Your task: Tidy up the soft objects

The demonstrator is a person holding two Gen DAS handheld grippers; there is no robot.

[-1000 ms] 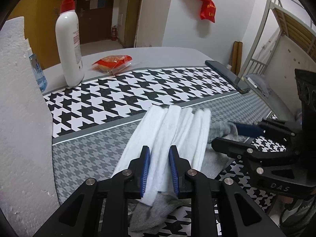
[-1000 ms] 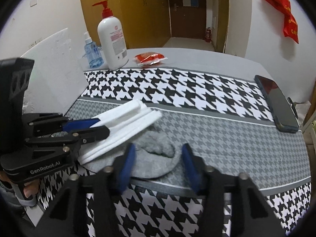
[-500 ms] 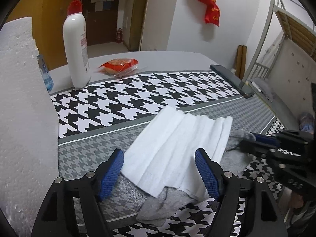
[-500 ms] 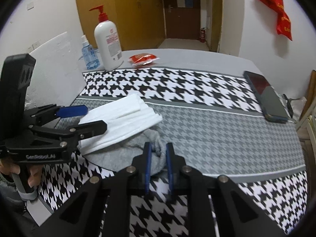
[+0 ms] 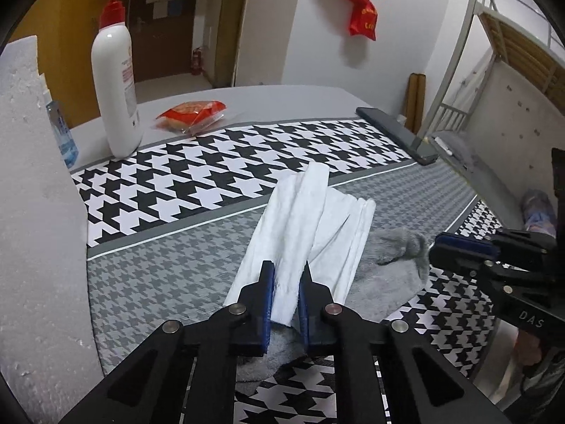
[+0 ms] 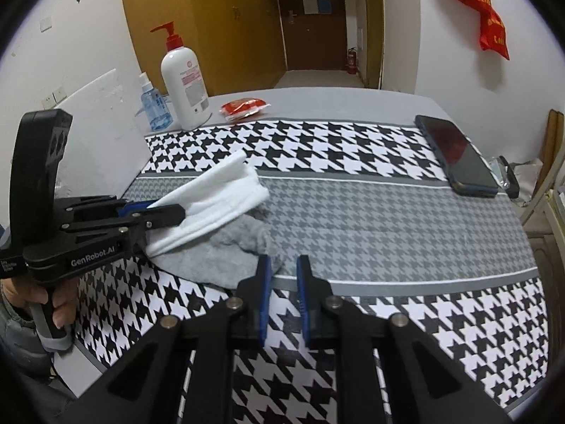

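Observation:
A folded white cloth [image 5: 310,226] lies on a grey cloth [image 5: 385,279] on the houndstooth table cover. My left gripper [image 5: 285,282] is shut on the near end of the white cloth [image 6: 215,205] and lifts that end. My right gripper [image 6: 283,272] is shut with nothing between its pads, just right of the grey cloth's [image 6: 219,258] edge. It also shows at the right of the left wrist view [image 5: 459,247].
A white pump bottle [image 5: 114,84], a small blue bottle [image 6: 153,109] and a red snack packet [image 5: 192,115] stand at the table's back. A dark phone [image 6: 455,155] lies at the right edge. A white foam board [image 5: 31,212] stands on the left.
My left gripper was shut on the white cloth, opened, then shut on its near end again and raised it. My right gripper closed from open and drew back from the grey cloth.

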